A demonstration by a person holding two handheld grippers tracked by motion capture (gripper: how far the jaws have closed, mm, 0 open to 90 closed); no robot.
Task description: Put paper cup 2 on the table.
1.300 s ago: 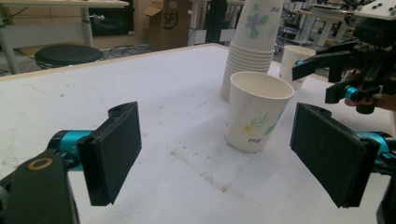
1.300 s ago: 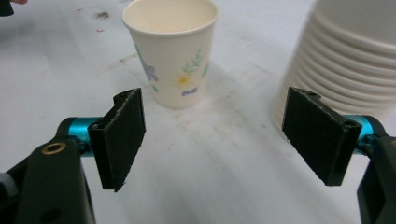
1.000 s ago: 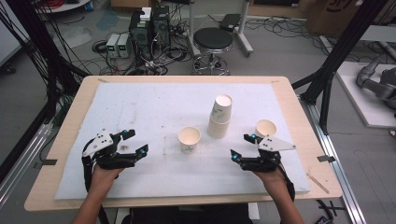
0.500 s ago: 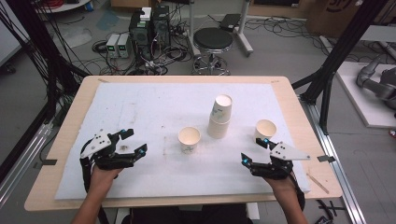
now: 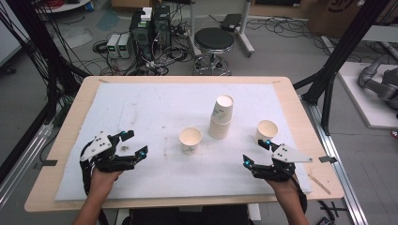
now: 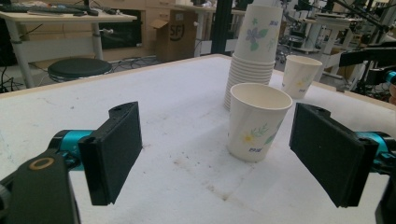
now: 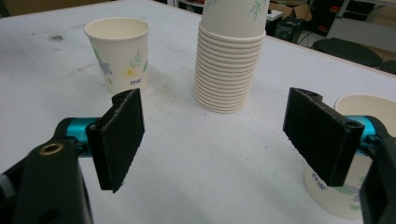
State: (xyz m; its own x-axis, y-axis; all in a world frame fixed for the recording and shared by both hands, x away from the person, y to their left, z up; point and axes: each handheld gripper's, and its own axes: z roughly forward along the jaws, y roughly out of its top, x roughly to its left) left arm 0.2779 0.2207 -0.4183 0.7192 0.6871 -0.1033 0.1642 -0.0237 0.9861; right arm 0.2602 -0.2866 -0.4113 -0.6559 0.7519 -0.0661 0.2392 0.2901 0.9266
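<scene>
Behind the counter (image 5: pixel 65 140) I see a round black stool (image 5: pixel 214 40), computer towers (image 5: pixel 150 26) and tangled cables (image 5: pixel 117 61) on grey floor (image 5: pixel 281 51).

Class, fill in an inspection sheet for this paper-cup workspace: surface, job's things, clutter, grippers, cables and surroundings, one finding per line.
Surface: white mat on a wooden table, faintly stained.
Job's things: cup stack upright; middle cup and right cup standing apart, single, upright.
Clutter: nothing seen.
Grippers: left gripper open, empty; right gripper open, empty, beside the right cup.
Cables: tangled on the floor behind the table.
Surroundings: black stool, computer towers, black frame legs.
</scene>
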